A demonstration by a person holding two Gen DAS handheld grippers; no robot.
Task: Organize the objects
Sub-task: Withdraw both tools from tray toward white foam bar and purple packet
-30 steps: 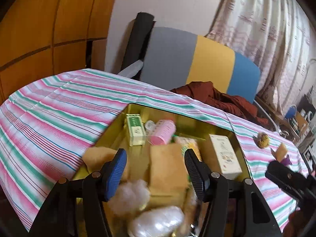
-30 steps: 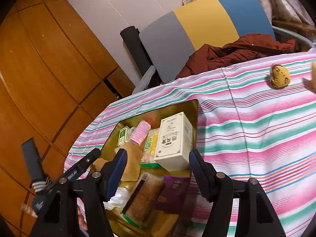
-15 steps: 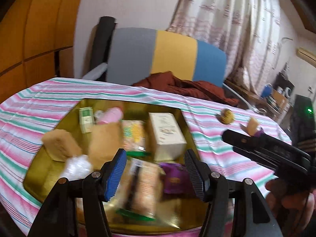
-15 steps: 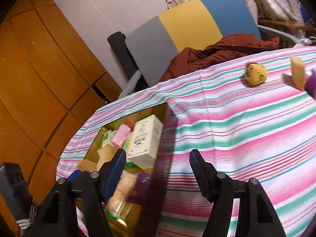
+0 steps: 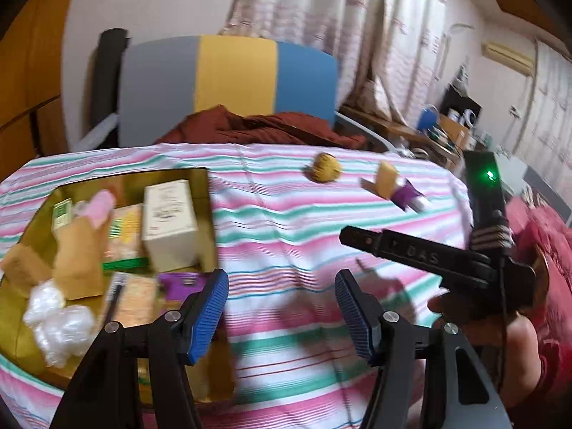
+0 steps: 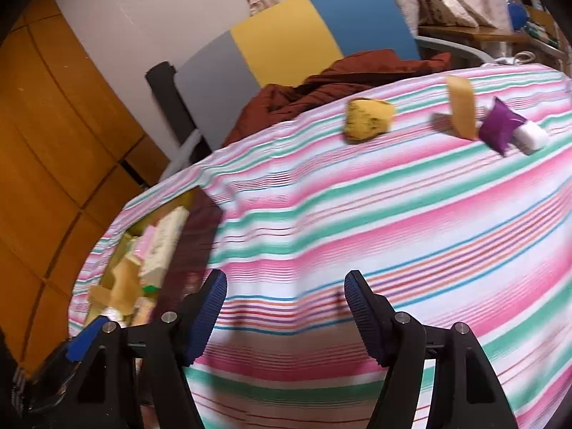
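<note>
A striped tablecloth point(image 6: 393, 214) is carrying loose items beyond a gold tray point(image 5: 200, 193). Both the left gripper point(image 5: 281, 307) and right gripper point(image 6: 285, 307) are hanging wide open and empty. The right one is facing the yellow sponge point(image 6: 368, 118); straddling it squarely before closing looks wise.

Only "DAS" reads, on the black right claw point(image 5: 422, 255); box labels too blurred.

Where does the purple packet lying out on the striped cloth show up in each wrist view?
Left wrist: the purple packet lies right of centre in the upper half, beside a tan upright piece.
Right wrist: the purple packet sits far upper right, between that tan piece and a white block.
Shared landmark: the round yellow sponge to their left in both.
</note>
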